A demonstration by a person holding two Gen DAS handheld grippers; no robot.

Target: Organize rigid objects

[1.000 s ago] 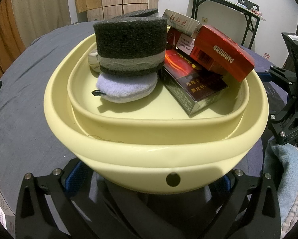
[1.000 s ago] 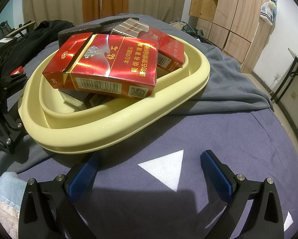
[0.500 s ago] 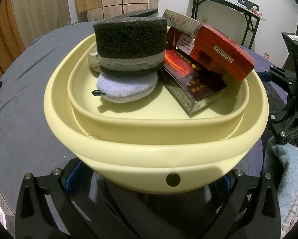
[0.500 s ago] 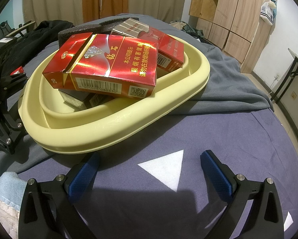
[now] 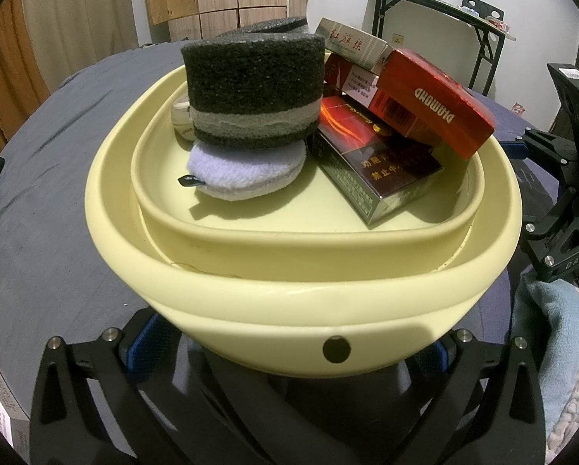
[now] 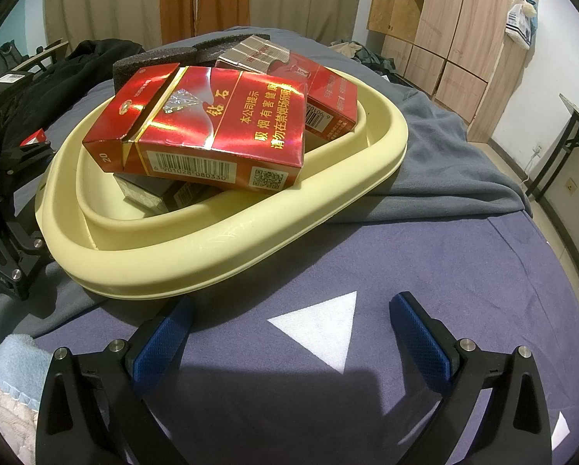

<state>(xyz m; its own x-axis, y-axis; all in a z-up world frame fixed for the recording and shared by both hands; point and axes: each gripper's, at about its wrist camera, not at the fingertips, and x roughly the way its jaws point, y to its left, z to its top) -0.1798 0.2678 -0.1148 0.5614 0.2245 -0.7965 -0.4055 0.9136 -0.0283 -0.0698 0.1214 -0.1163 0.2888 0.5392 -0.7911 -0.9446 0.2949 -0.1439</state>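
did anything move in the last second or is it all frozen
Nothing visibly changed. The yellow basin sits in the same spot with the foam block, the white pad and the cigarette packs stacked as before. The right gripper stays open and empty over the bedsheet; the left gripper stays at the basin's near edge.

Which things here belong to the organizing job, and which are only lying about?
Belong to the job:
- pale yellow plastic basin
- red Diamond cigarette box
- dark maroon cigarette box
- silver-grey cigarette box
- dark grey foam roll

Lying about:
- light blue towel
- black clothing heap
- folding table
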